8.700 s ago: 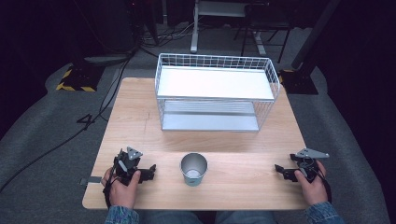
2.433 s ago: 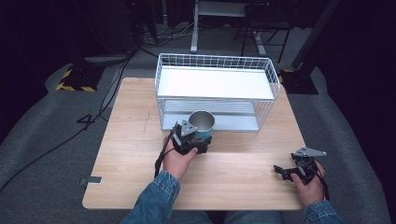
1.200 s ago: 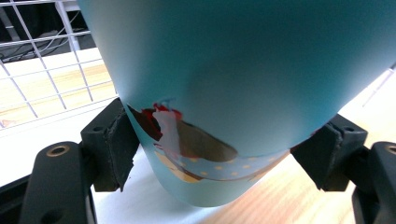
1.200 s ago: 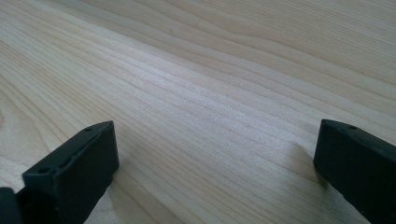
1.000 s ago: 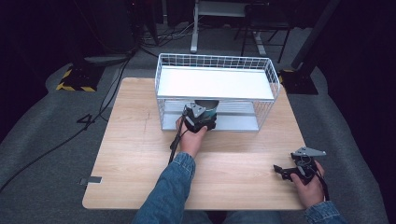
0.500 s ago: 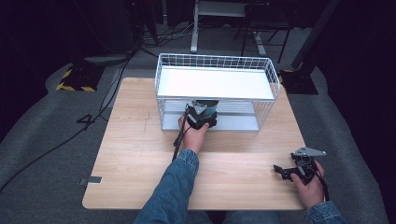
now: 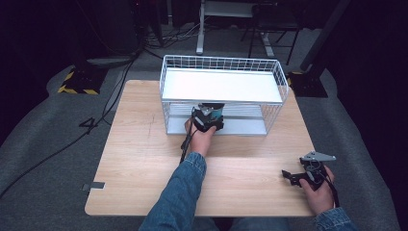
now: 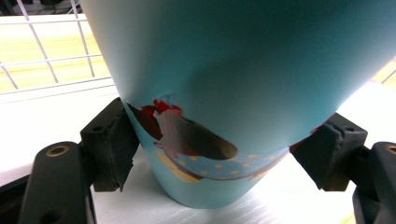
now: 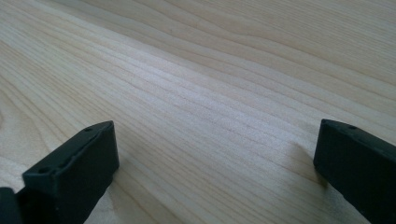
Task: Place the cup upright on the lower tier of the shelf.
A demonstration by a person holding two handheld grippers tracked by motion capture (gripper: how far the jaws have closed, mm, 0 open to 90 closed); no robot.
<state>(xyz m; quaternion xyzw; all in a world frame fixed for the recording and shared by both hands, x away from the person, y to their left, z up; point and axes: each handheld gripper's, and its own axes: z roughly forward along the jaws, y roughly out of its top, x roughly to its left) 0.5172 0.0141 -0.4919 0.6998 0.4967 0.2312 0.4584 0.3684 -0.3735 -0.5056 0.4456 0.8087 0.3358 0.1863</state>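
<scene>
A light blue cup with a printed band near its base stands upright between the black jaws of my left gripper, which is shut on it. Its base is at the white lower shelf of the wire rack; I cannot tell whether it touches. In the high view my left gripper reaches into the rack's front opening, under the upper shelf. My right gripper rests at the table's front right, open, with bare wood between its jaws.
The white wire rack stands at the back middle of the wooden table, its wire walls and top shelf closing around the left gripper. A cable trails from the left gripper over the table. Dark floor with cables and stands surrounds the table.
The left gripper took the cup from the table's front and carried it to the rack. Over the last second it slid further into the lower level and sank slightly. The right gripper stayed put.
</scene>
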